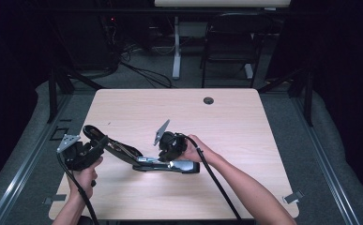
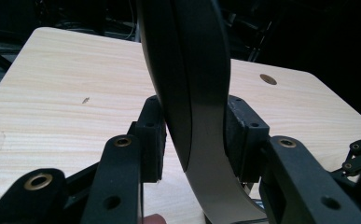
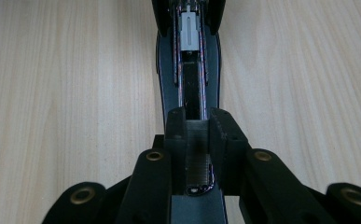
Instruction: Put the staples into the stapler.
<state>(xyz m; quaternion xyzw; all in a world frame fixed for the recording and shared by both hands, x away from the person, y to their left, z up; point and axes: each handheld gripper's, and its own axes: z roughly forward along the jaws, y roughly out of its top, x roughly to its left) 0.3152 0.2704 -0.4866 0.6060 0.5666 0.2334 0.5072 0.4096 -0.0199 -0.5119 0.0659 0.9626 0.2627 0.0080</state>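
Observation:
A black stapler [image 1: 179, 167] lies opened on the wooden table [image 1: 245, 126], its base flat near the front middle. Its curved black and grey top cover [image 1: 118, 147] is swung up and back to the left. My left gripper [image 1: 102, 143] is shut on that cover [image 2: 192, 70], the pads pressing on both its sides [image 2: 194, 135]. My right gripper [image 1: 170, 157] points down over the base. In the right gripper view its jaws [image 3: 198, 126] are shut on a ribbed strip of staples [image 3: 197, 168], held right above the open magazine channel [image 3: 190, 79], where a grey pusher [image 3: 190, 32] sits far along.
A round cable hole [image 1: 208, 100] is in the table's far side. Behind the table stand a black chair [image 1: 230, 42] and a white desk leg [image 1: 176, 47]. Cables trail from both grippers toward the front edge.

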